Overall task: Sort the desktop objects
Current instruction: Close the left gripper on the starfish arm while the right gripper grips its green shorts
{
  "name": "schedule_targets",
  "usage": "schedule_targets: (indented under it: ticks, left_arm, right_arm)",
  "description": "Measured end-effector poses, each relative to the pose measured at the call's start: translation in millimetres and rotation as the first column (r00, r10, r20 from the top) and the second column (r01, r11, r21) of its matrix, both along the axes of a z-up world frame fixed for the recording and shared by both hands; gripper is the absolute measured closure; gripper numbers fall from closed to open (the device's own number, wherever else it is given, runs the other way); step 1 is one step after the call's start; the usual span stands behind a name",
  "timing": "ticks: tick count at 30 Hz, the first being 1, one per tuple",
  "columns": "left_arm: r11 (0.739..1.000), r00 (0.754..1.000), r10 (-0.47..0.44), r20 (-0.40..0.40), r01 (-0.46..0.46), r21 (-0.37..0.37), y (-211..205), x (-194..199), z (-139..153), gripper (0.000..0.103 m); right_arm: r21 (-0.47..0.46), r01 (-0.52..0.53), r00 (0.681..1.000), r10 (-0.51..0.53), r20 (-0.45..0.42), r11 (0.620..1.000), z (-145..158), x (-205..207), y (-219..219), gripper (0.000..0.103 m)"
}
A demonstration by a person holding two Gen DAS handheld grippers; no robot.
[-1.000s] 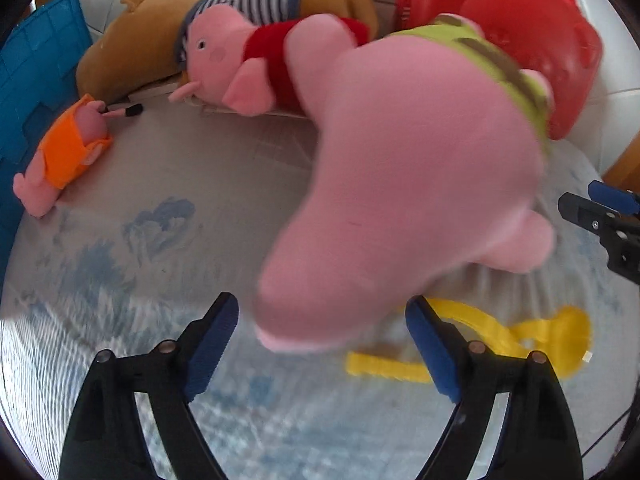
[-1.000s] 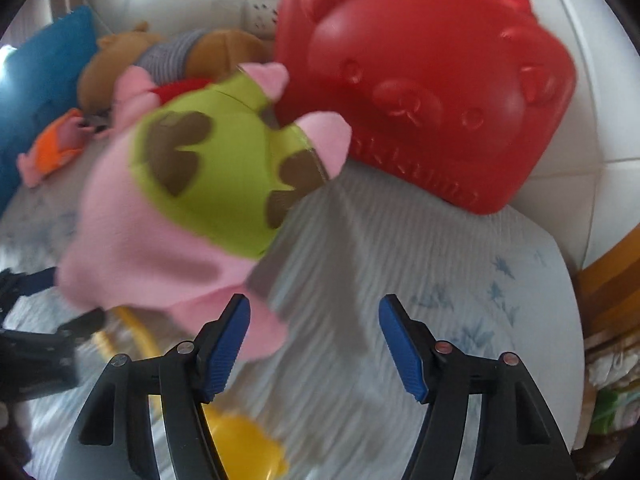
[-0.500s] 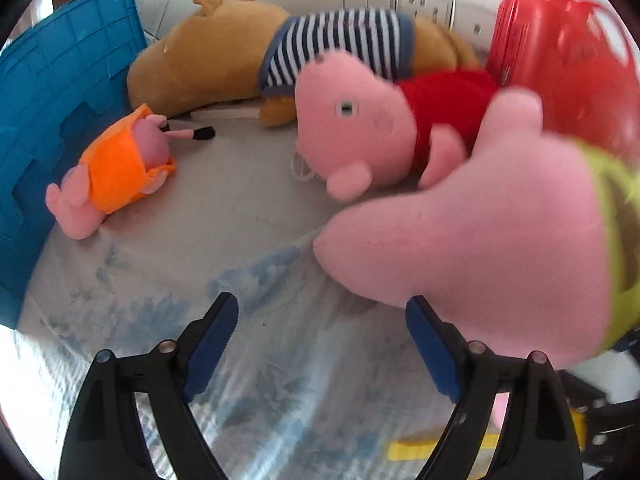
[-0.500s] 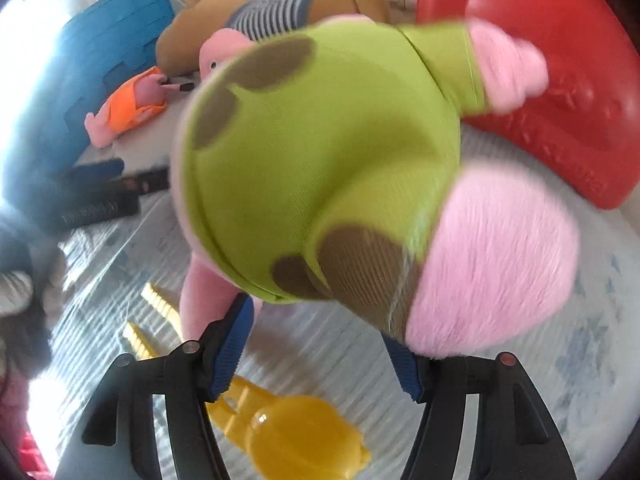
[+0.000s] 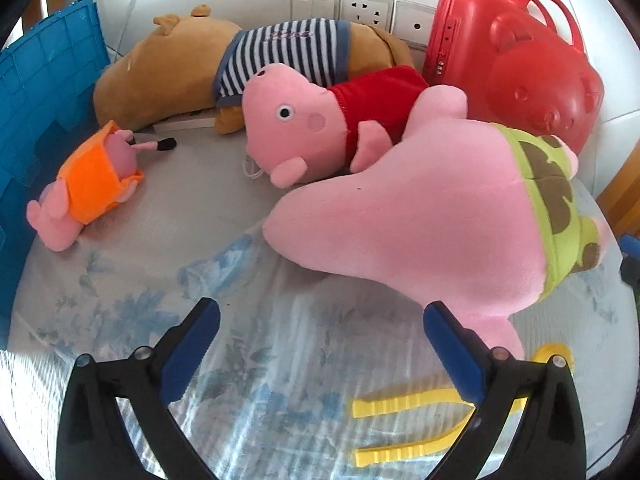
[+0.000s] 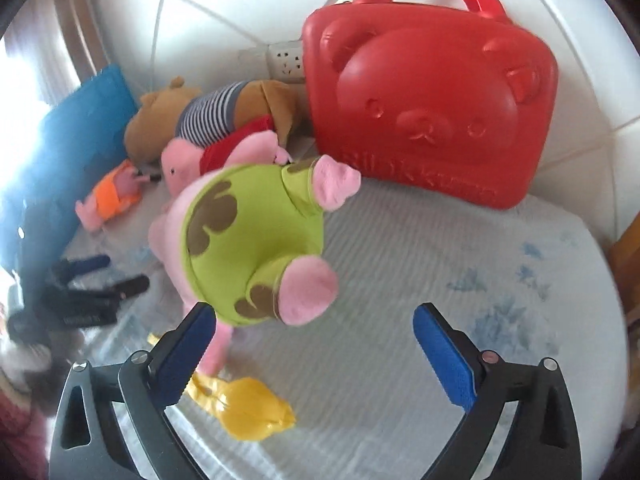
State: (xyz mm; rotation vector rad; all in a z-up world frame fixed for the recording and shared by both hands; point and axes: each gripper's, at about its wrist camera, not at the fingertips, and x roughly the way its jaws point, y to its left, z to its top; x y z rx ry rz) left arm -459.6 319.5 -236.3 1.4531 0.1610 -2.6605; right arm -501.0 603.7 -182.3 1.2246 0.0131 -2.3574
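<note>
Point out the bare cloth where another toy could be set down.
Free: the floral cloth in front of the red bear-face plastic case, right of the big pink plush in green shorts. Also the patch between the small orange-dressed pig plush and that big plush. Crowded: the back wall, and near the yellow plastic tongs.

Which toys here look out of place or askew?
The yellow tongs lie alone on the cloth, partly under the green-shirted pig, which sprawls on its side against the red-shirted pig. Nothing looks damaged or spilled.

Red case (image 6: 432, 112): embossed lettering, partly legible "kuma".
</note>
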Motion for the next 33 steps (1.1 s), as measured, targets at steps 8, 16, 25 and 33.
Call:
schedule_targets:
  ticks: [8,16,25,33]
  left_arm:
    - [0.997,0.998,0.06,-0.015,-0.06,0.053,-22.4,-11.3,-6.3,0.0]
    - [0.978,0.997,0.017,-0.079,0.0,0.207,-13.1,-32.5,-9.9,0.0]
    - [0.968,0.982,-0.047,-0.182,0.09,0.234,7.5,-39.0,26.1,0.0]
    - [0.945,0.996,0.036,-0.086,-0.007,0.326,-8.9,-66.4,3.4,0.0]
  right_arm:
    - [-0.003,0.057,0.997,-0.057,0.052,0.998,-29.5,-33.6,-22.5,0.044]
    - [-0.057,0.084,0.991,-0.077,0.111,0.995,-49.5,-49.5,10.2,0.044]
    - [-0.077,0.06,0.993,-0.052,0.106,0.995,-53.1,-48.4,17.3,0.036]
    - [-0.126,0.053,0.994,-0.041,0.098,0.991,-51.6,-36.0,23.2,0.005]
